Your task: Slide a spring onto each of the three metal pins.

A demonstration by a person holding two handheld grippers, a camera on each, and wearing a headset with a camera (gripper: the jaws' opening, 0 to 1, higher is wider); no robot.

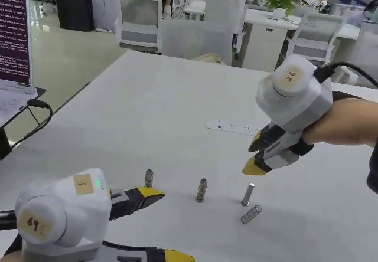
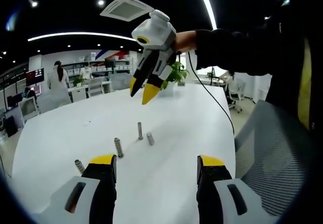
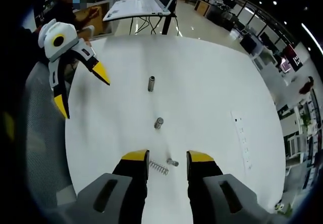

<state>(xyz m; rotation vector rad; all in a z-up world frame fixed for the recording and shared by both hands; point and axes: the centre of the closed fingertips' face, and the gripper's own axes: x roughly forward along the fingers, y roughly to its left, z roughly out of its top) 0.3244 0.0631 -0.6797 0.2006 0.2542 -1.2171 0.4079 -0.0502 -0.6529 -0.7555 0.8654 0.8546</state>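
Three metal pins stand in a row on the white table (image 1: 147, 108). The left pin (image 1: 149, 178) and the middle pin (image 1: 202, 189) each carry a spring. The right pin (image 1: 248, 194) is bare, and a loose spring (image 1: 251, 214) lies flat just in front of it. My right gripper (image 1: 253, 156) hovers above the bare pin, open and holding nothing. In the right gripper view the loose spring (image 3: 159, 168) and the bare pin (image 3: 172, 162) lie just beyond the right gripper (image 3: 167, 157). My left gripper (image 1: 168, 226) sits low at the near left, open and empty, well short of the pins (image 2: 118, 147).
A white power strip (image 1: 231, 127) lies on the table beyond the pins. A laptop (image 1: 12, 97) with a black cable (image 1: 38, 117) sits off the table's left side. Office chairs (image 1: 140, 20) and people stand past the far edge.
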